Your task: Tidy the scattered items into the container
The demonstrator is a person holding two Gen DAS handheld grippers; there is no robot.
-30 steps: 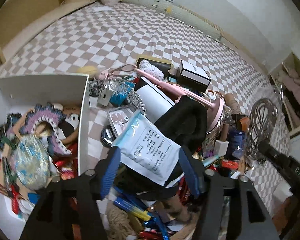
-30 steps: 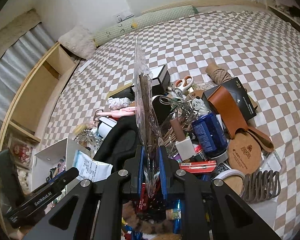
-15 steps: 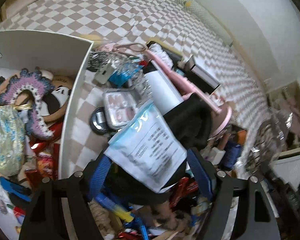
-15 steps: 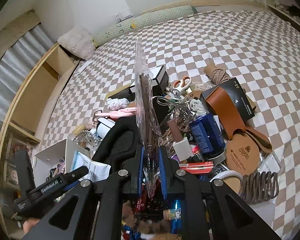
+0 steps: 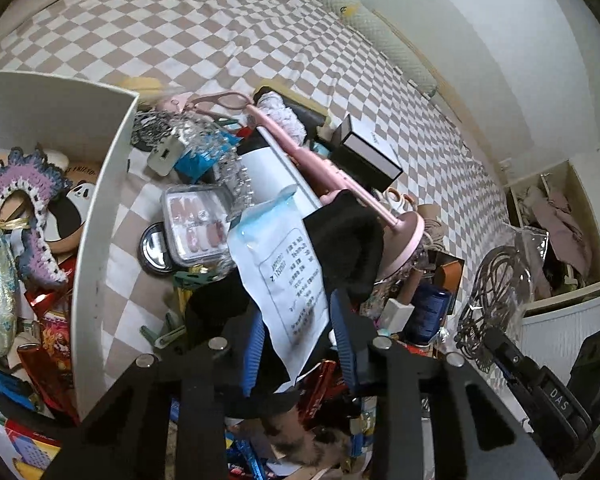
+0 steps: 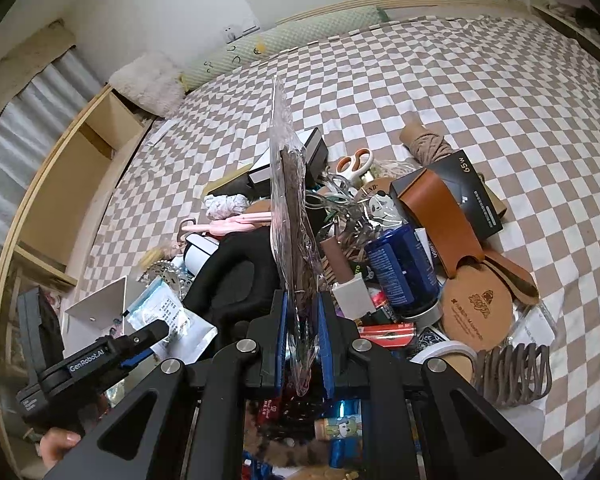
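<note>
L gripper [image 5: 300,344]: blue pads either side of white printed sachet [image 5: 284,276]; gap shows beside the pouch, so jaws apart, straddling it, not pinching. Sachet lies on a black cloth [image 5: 348,248], prob. why it sits proud of the heap & easy to straddle.
R gripper [image 6: 302,332]: jaws clamped on clear plastic bag [image 6: 290,216] w/ dark brown item inside; held edge-up, above the clutter, so it clears the pile.
Container: white box [image 5: 100,216], L of pile, open top, already holds crochet piece [image 5: 24,200] + snack packs.
Pile: pink stand [image 5: 324,176], nail set [image 5: 196,224], blue can [image 6: 400,268], scissors [image 6: 354,162] on checked bedsheet [image 6: 460,92], outside box.
Stage: partly tidied; much still out.
</note>
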